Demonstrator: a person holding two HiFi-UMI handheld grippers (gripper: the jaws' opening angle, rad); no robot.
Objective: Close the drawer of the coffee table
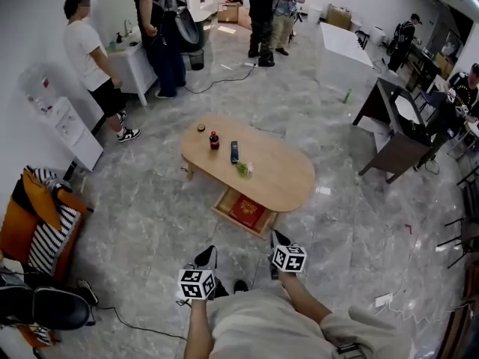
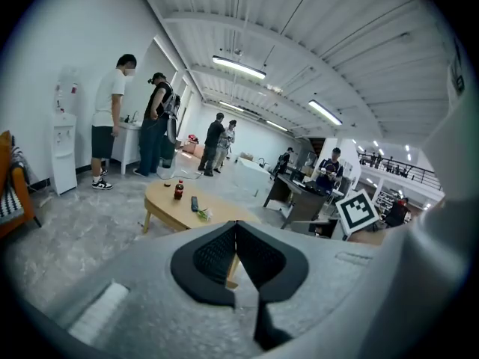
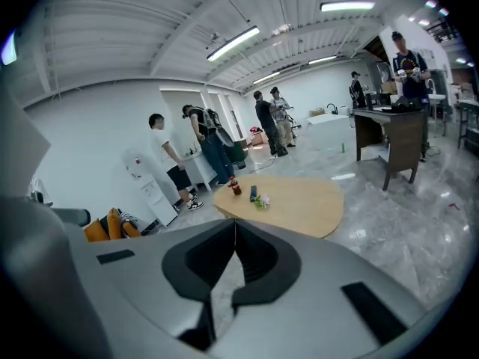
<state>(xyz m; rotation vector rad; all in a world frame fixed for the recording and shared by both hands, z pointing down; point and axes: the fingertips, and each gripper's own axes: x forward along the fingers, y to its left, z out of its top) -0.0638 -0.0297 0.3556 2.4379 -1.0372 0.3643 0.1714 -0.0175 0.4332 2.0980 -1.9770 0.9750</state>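
An oval wooden coffee table [image 1: 281,174] stands on the marble floor ahead of me. Its drawer [image 1: 245,212] is pulled out on the near side, with a red flat item inside. On the tabletop are a dark bottle [image 1: 214,140], a black remote [image 1: 234,152] and a small green thing [image 1: 243,169]. My left gripper [image 1: 207,256] and right gripper [image 1: 278,239] are held low in front of me, short of the drawer, both shut and empty. The table [image 2: 176,206] shows beyond the left gripper [image 2: 236,224]. The right gripper [image 3: 235,221] points at the table [image 3: 299,200].
Several people stand at the back of the room near a white counter [image 1: 135,62]. A water dispenser [image 1: 63,122] and a chair with cushions [image 1: 41,219] are at the left. A dark desk [image 1: 397,126] stands at the right. A cable [image 1: 217,81] lies on the floor.
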